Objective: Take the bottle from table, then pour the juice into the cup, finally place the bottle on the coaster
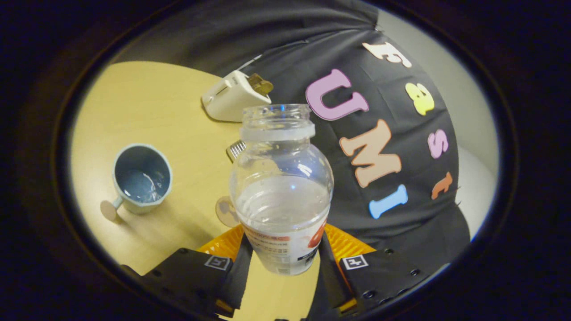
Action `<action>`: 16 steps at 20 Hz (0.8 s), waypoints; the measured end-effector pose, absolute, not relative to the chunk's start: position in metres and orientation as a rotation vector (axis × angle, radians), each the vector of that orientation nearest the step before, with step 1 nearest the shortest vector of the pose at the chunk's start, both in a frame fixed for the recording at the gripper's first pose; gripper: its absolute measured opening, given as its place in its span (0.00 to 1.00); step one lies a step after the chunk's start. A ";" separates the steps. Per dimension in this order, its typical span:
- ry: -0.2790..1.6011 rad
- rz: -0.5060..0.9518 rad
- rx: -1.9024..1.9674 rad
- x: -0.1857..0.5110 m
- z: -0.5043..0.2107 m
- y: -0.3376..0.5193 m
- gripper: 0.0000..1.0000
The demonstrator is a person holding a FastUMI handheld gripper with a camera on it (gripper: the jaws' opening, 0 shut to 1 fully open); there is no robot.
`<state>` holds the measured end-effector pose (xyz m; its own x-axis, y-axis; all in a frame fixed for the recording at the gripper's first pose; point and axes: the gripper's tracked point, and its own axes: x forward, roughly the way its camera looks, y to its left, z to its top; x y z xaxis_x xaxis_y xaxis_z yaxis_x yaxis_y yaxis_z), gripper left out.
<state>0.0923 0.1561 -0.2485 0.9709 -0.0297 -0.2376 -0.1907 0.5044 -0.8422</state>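
Both fingers [238, 267] of the gripper [282, 263] pressed on the lower, labelled part of the bottle [282, 187], one from each side, so the tool was clamped on it. That bottle was clear plastic, with no cap on its open mouth, and it looked about half full of a colourless liquid. It was held above the pale wooden table [151, 102]. Behind the fingers an orange ribbed part [345, 243] was visible. Further off, to the left of the bottle, stood a blue-grey cup [142, 177] with a little liquid shining at its bottom. Beyond the bottle lay a cream-coloured toaster [234, 96] near the black cloth wall [357, 111]. Just beside the bottle, a small round disc [225, 211] lay on the table; I could not tell whether it was the coaster.
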 end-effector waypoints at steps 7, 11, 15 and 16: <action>0.315 0.071 -0.648 0.129 -0.235 0.143 0.75; 0.354 0.069 -0.432 0.158 -0.246 0.140 0.75; 0.360 0.106 -0.219 0.185 -0.266 0.149 0.76; 0.359 0.109 -0.181 0.192 -0.272 0.150 0.76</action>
<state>0.1917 0.1503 -0.2724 0.9306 0.0742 -0.3584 -0.1383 0.9779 -0.1568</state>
